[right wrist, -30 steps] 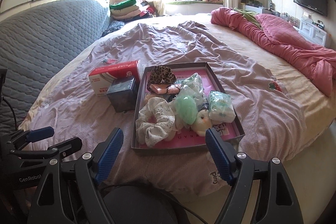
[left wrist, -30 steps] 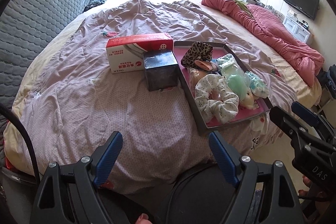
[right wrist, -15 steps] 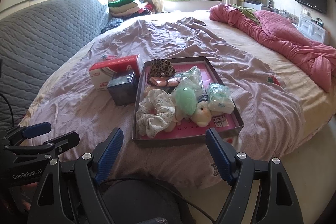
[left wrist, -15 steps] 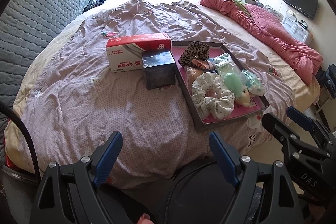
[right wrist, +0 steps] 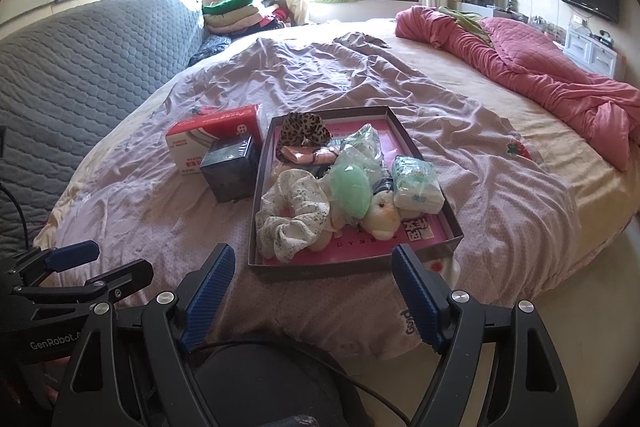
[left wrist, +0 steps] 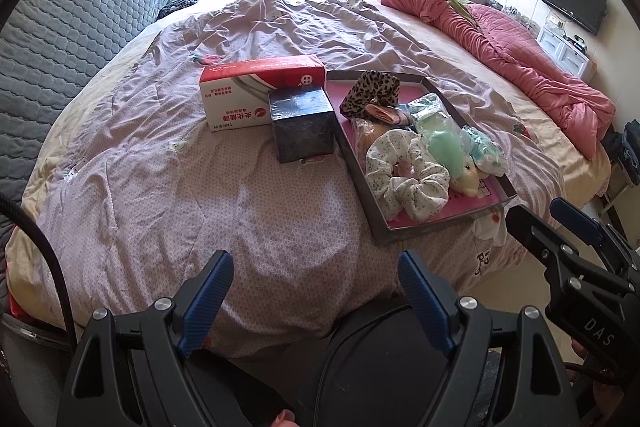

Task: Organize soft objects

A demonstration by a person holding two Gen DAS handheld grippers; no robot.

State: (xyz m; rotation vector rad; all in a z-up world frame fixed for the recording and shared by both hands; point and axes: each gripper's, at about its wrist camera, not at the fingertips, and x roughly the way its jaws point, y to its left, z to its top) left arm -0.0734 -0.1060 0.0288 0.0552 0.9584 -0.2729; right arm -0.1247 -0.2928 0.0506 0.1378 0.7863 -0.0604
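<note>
Our right gripper (right wrist: pixel 310 293), jaws spread and empty, sat nearer the white floral fabric scrunchie (right wrist: pixel 294 215) in the shallow pink-lined tray (right wrist: pixel 352 263), straight ahead; our left gripper (left wrist: pixel 316 301), equally spread, faced bare quilt.

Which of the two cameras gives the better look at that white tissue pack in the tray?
The right wrist view: the tissue pack lies unobstructed, top face showing. In the left wrist view it sits partly behind the green plush toy.

Scrunchies (right wrist: pixel 294 211) in tray (right wrist: pixel 454 223), boxes (right wrist: pixel 230 169) left.
</note>
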